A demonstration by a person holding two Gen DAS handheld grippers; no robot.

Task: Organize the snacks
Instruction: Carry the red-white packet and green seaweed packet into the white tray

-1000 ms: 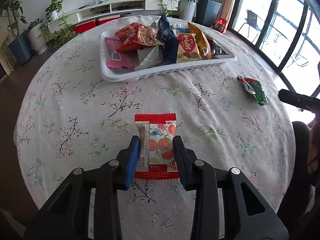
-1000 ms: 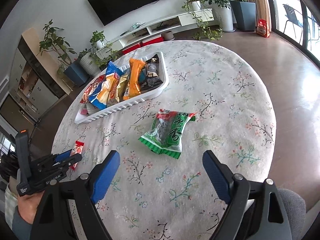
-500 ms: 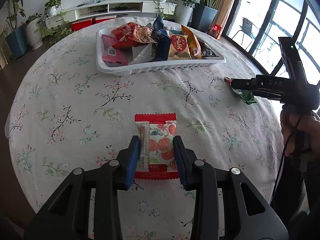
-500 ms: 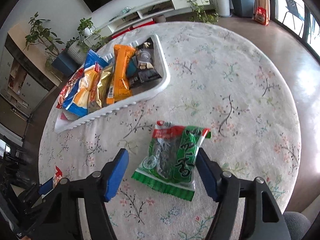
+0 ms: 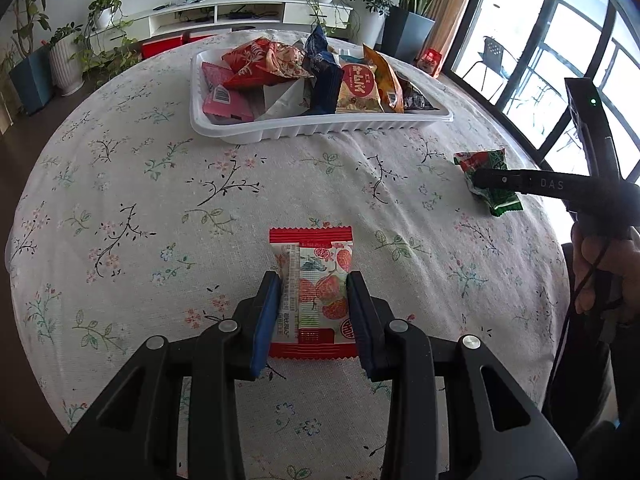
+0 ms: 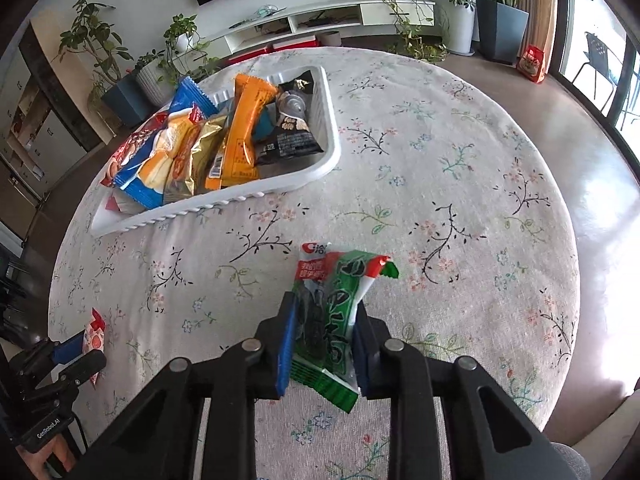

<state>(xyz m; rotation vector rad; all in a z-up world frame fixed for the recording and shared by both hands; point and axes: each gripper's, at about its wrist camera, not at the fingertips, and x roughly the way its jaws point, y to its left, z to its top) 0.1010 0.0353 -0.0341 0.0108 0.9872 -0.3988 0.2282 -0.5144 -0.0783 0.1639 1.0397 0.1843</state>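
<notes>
Our left hand-held gripper (image 5: pixel 312 312) pinches the strawberry packet (image 5: pixel 313 294) by its two long edges, blue pads pressed against the wrapper's sides, the packet lying flat on the table (image 5: pixel 120 184) or just above it; we cannot tell which. Our right hand-held gripper (image 6: pixel 322 340) is closed on the green seaweed packet (image 6: pixel 334 316), which buckles and folds between the pads.

We judge both packets very light, soft and crinkly. The film looks slick, so a grip on the puffed middle could slide; the sealed, crimped ends would hold better. The seaweed inside is likely brittle, so we would squeeze no harder than needed.

Beyond both lies the white tray (image 5: pixel 320 130), well apart across the table, already crowded with upright bags. The looser room seems to be at its ends, and dropping a limp packet there should need little precision.
</notes>
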